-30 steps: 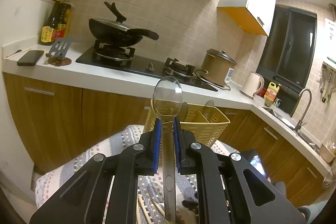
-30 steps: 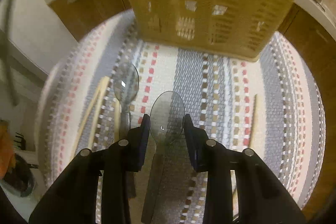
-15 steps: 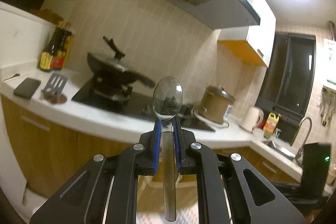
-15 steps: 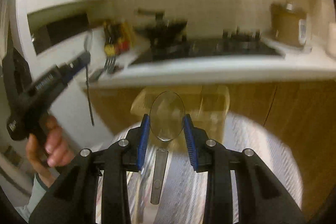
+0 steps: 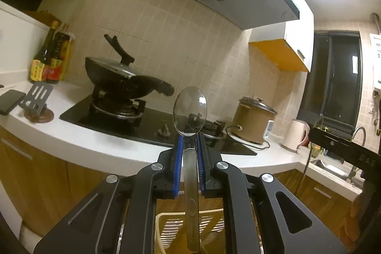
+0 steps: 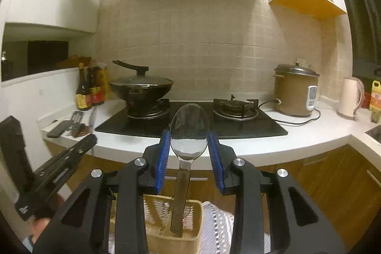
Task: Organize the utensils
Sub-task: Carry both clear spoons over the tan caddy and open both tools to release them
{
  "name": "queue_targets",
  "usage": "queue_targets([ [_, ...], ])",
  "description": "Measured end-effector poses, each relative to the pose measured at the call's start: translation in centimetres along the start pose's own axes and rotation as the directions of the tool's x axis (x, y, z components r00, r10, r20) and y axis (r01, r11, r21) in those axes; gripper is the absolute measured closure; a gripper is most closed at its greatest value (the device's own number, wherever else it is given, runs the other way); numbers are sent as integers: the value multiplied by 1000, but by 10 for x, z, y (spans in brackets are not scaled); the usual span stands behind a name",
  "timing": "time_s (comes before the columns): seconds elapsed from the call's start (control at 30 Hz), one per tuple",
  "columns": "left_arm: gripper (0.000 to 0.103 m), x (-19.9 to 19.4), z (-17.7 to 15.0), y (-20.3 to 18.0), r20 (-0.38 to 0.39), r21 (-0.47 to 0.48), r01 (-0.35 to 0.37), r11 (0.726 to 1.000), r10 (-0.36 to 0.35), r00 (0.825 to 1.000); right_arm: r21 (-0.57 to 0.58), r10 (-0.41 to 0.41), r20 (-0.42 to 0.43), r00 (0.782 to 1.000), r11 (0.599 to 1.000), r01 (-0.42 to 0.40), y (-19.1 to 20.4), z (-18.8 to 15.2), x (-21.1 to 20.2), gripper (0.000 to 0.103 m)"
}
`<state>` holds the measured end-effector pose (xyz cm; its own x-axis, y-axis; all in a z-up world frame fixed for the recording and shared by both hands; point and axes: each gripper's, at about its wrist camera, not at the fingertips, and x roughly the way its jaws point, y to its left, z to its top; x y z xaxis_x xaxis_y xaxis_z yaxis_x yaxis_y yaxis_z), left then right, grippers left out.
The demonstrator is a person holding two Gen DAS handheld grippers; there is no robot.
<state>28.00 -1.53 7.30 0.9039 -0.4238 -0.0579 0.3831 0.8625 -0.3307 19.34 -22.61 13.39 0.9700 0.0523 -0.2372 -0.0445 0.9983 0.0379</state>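
Observation:
My left gripper is shut on the neck of a steel spoon, bowl up, handle hanging down over the yellow slotted utensil basket. My right gripper is shut on the bowl of a second steel spoon, held upright; its handle tip hangs at the basket's mouth. The basket stands on a striped woven mat. The left gripper's black body shows at the left of the right wrist view, and the right gripper's body at the right of the left wrist view.
A white counter runs behind with a black hob, a lidded wok, a brown rice cooker, a kettle and sauce bottles. Wooden cabinets stand below. A phone lies at left.
Both grippers rose and tilted up with their spoons, from above the mat to over the basket. The spoon handles now hang down at the basket's mouth.

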Motion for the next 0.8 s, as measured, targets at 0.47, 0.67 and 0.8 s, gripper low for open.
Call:
queue_targets([
  [0.47,93,3,-25,9,-28,33,-28,999,29,999,-28,-2,-37,999,1000,1,2,-44,29,73],
  [0.67,93,-5,-30,19,-76,-1,-3,1000,2,997,-24,23,-69,997,999,-24,2,-56,21,73],
  [0.8,92,-18,-28,22,-87,-10,12,1000,-13,996,-10,42,-98,994,999,-43,-2,-59,11,72],
])
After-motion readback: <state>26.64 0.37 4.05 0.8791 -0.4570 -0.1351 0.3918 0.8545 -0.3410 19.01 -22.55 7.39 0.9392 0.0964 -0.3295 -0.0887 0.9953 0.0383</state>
